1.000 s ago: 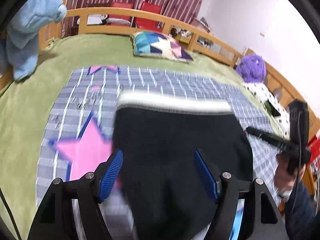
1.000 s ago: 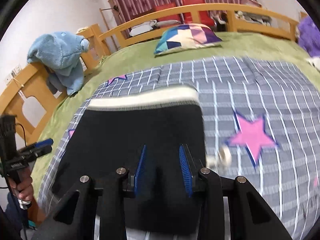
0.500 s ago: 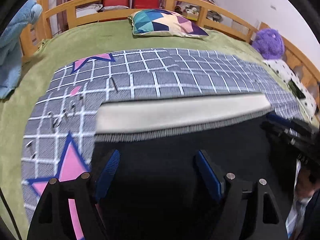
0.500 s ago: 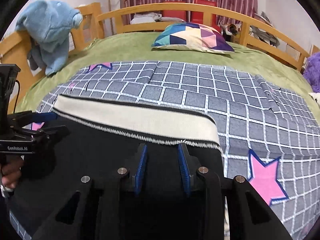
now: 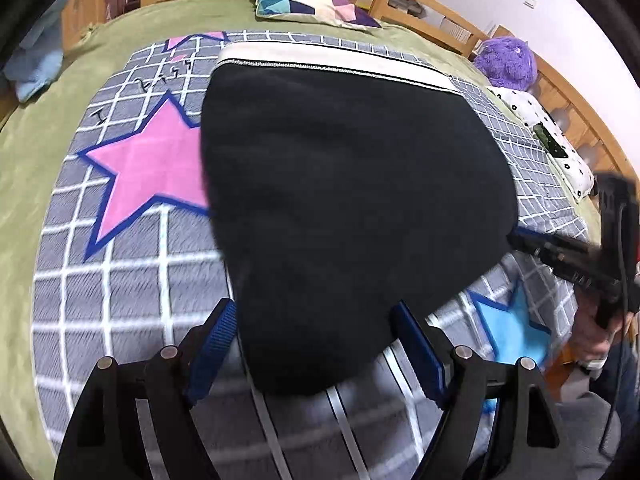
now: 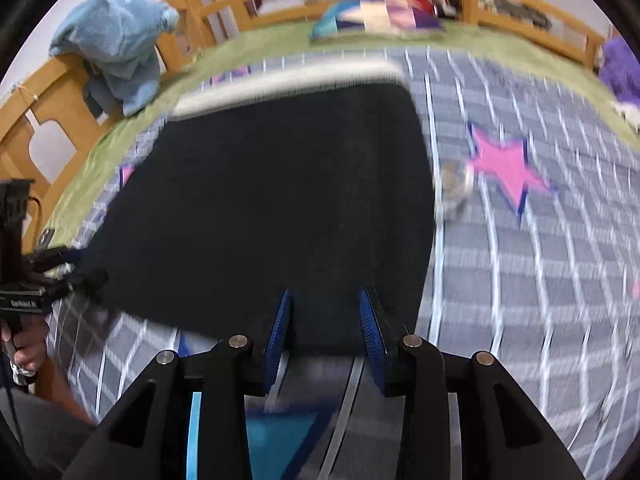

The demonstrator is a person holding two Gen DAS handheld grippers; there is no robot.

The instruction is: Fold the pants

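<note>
Open quilt (image 5: 132, 280) flanks the black pants (image 5: 348, 184); pillow (image 5: 316, 2) and purple plush (image 5: 506, 62) sit well apart.
</note>
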